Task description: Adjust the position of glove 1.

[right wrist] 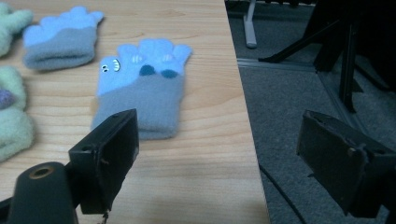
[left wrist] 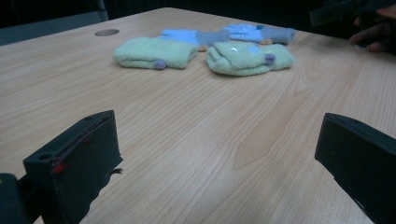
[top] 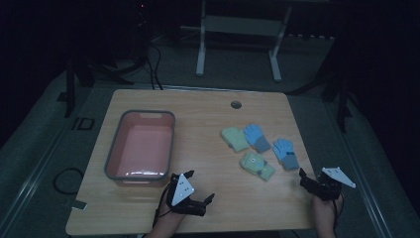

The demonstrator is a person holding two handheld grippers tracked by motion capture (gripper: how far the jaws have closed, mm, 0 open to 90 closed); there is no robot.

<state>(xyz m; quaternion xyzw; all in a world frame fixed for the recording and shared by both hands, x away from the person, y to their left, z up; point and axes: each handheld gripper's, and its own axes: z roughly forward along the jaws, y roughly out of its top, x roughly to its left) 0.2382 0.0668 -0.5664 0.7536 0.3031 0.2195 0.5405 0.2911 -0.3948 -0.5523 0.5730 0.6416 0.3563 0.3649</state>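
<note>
Gloves, four, lie on the right half of the bench, the near blue glove just ahead-left of the right gripper, cuff toward it, nearer than the left gripper; both sets of fingers gape wide, empty.

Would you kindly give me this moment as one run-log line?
left gripper: open, empty | right gripper: open, empty | four gloves: on table | pink bin: empty

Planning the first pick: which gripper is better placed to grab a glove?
Right, likely. The right gripper sits open just short of the nearest blue glove. The left gripper, also open, has bare table between it and the green glove.
</note>
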